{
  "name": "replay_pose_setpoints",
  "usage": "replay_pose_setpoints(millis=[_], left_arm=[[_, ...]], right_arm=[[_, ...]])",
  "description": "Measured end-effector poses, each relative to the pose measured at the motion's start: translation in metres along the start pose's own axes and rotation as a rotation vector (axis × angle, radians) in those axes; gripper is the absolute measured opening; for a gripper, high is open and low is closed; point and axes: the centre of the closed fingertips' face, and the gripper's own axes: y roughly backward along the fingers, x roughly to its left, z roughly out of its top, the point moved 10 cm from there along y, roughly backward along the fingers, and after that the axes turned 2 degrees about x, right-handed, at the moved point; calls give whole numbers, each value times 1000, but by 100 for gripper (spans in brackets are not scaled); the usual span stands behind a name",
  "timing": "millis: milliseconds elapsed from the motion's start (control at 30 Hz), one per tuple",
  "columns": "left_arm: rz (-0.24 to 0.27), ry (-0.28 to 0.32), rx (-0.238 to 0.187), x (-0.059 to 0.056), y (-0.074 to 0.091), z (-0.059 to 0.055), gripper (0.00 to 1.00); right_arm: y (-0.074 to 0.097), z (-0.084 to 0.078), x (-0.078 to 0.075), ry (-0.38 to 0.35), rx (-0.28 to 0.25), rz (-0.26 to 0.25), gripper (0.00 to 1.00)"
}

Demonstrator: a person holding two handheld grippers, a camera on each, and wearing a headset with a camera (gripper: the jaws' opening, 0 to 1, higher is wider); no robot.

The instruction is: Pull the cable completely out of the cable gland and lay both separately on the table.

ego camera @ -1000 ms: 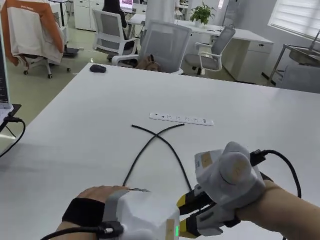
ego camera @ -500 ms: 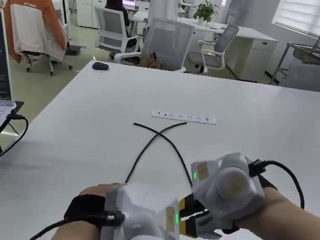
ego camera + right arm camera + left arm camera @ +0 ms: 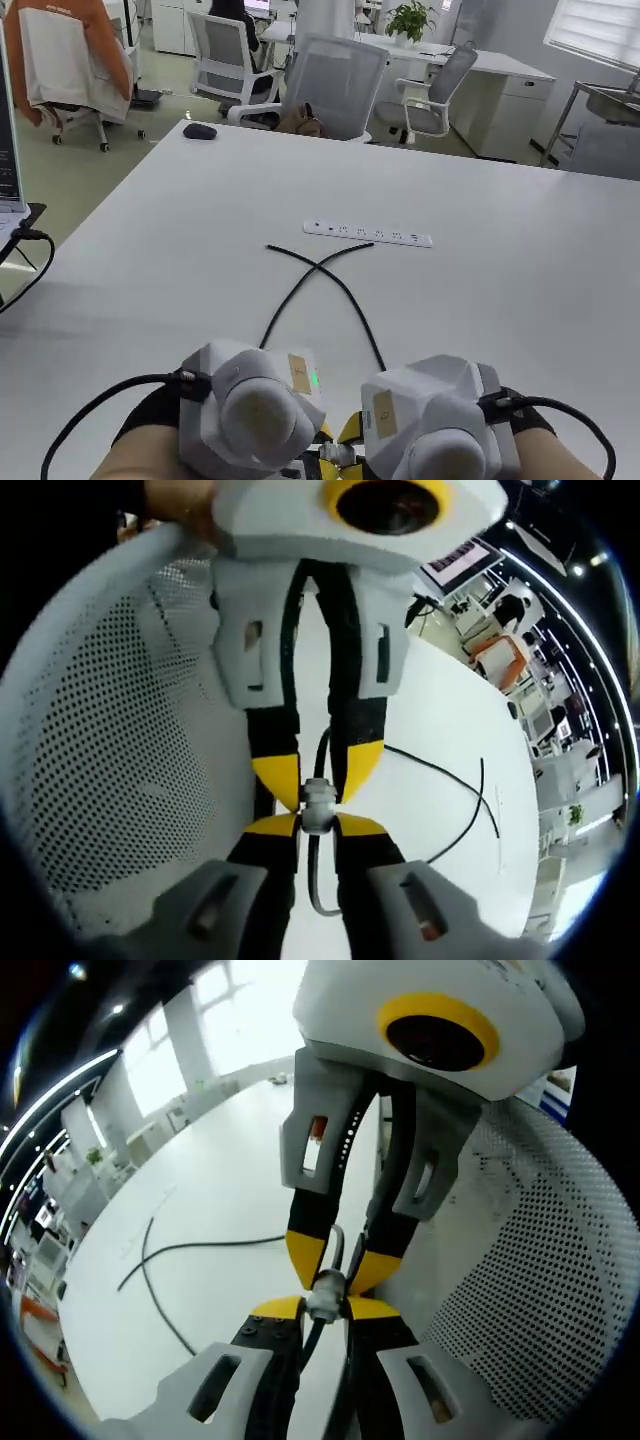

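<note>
- Left gripper view: the left tool (image 3: 326, 1308) pinches the cable gland (image 3: 323, 1297); the right tool (image 3: 343, 1263) meets it tip to tip.
- Right gripper view: the right tool pinches the cable gland too.
- Head view: both are by the near edge of the surface (image 3: 150, 250); the black cable (image 3: 318, 266) crosses itself mid-surface.

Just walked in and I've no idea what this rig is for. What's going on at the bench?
A person holds a gripper in each hand, tip to tip over the white table. The left gripper and right gripper both pinch in at the small cable gland on a black cable, whose loose lengths lie crossed on the table. Cable shows on both sides of the gland, so it is not yet pulled out.
</note>
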Motion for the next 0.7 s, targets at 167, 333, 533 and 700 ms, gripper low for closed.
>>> replay_pose_setpoints(millis=[167, 333, 533, 700], left_arm=[[74, -116, 49, 2, 2, -1, 17], [84, -144, 42, 1, 1, 2, 17], [88, -153, 33, 3, 0, 1, 17], [84, -155, 53, 2, -2, -1, 17]], right_arm=[[0, -10, -8, -238, -100, 13, 17], [-3, -17, -11, -301, -121, 14, 19], [-9, -19, -6, -302, -116, 30, 7], [-10, -22, -3, -318, -105, 34, 4]])
